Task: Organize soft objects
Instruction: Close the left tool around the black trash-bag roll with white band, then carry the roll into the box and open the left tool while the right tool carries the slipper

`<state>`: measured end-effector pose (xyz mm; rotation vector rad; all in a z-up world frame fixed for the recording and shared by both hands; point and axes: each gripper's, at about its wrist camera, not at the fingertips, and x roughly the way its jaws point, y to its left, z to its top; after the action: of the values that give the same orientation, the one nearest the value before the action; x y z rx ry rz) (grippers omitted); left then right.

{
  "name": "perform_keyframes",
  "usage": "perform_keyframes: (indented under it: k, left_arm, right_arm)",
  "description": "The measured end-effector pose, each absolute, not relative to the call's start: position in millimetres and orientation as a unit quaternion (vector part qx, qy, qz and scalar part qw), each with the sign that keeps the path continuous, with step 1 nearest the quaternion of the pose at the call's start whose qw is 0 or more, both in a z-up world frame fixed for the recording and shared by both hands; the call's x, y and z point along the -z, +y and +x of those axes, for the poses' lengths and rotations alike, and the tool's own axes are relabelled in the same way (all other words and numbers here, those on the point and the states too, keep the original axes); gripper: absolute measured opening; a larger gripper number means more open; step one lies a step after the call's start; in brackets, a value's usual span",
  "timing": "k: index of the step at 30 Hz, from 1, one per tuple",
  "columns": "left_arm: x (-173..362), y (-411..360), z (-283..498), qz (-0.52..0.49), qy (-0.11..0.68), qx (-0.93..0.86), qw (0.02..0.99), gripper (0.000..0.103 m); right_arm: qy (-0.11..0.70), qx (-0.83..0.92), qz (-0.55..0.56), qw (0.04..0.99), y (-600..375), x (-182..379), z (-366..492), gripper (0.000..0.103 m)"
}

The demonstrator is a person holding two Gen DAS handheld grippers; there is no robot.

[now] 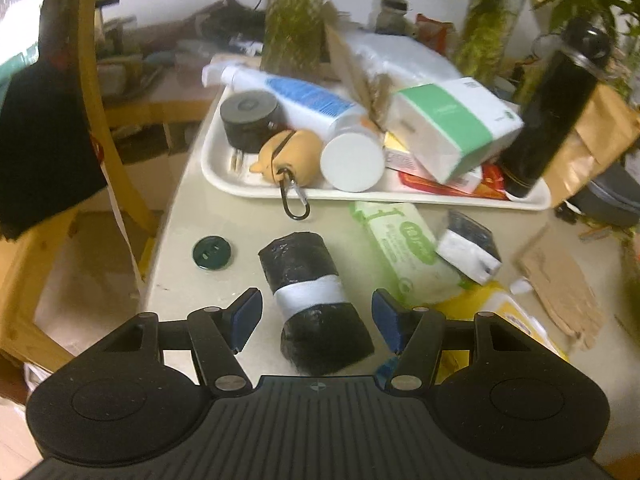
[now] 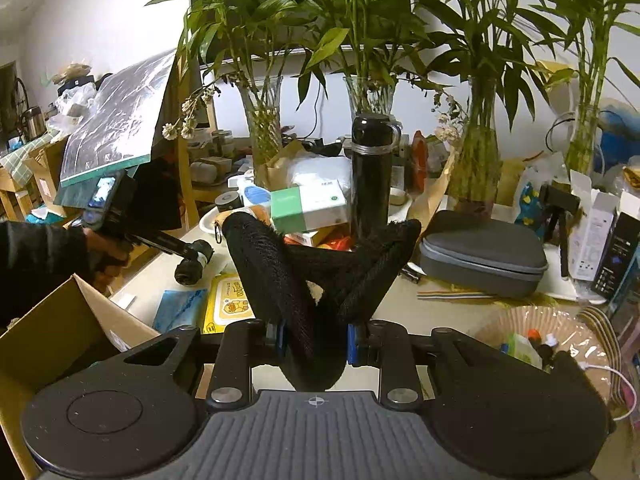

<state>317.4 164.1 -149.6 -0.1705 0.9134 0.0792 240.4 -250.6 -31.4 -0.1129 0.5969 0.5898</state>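
A black roll with a white band [image 1: 316,300] lies on the pale table [image 1: 224,220], near its left edge and in front of the white tray [image 1: 224,178]. The left gripper [image 1: 316,316] straddles the roll: its jaws stand apart, one blue pad [image 1: 246,318] on either side, each clear of the wrapping. Just beside the roll, toward the left edge, sits a dark green button-like cap [image 1: 213,253]; to its right lies a green-and-white wipes pack [image 1: 404,252]. On the tray a tan animal-shaped pouch [image 1: 290,156] hangs its carabiner over the near rim. The right gripper [image 2: 316,340] is clamped on a black fuzzy fabric loop [image 2: 316,276] held above the table, in front of a black flask [image 2: 372,176].
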Motion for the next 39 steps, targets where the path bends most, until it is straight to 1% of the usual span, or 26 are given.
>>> perform_keyframes:
  k: [2,3,5,6,13,20,26,39]
  left_arm:
    - [156.3,164.9,321.9,-0.087,0.442,-0.037,0.892,0.058]
    - [159.5,164.6,323.8,-0.087,0.443,-0.037,0.891,0.054]
    - [165.4,164.0,326.9,-0.088,0.446,-0.043,0.890,0.051]
    - [166.9,164.1,327.3,-0.086,0.443,-0.048,0.891,0.044]
    - [160.3,170.3,319.7,-0.113,0.422,-0.043,0.898,0.042]
    - [113.4,154.8,293.9,-0.093,0.392,-0.013,0.915,0.042]
    - [74.0,135.5,265.4,-0.066,0.385,-0.023,0.920,0.042]
    - [12.4,97.7,209.5,-0.015,0.360,-0.056,0.931,0.042]
  right_arm:
    - [0.290,-0.281,-0.052,0.913,-252.2,31.7,241.2,0.030]
    - [0.291,-0.280,-0.050,0.914,-253.1,31.6,241.3,0.030]
    - [0.291,-0.277,-0.051,0.914,-253.2,31.8,241.5,0.030]
    - [0.292,-0.276,-0.051,0.914,-253.1,31.8,241.5,0.030]
    - [0.293,-0.271,-0.057,0.915,-249.6,30.8,240.9,0.030]
    - [0.293,-0.266,-0.051,0.917,-247.0,24.5,237.2,0.030]
    - [0.292,-0.269,-0.048,0.917,-239.3,16.5,227.1,0.030]
    - [0.287,-0.285,-0.057,0.913,-226.0,0.8,199.7,0.030]
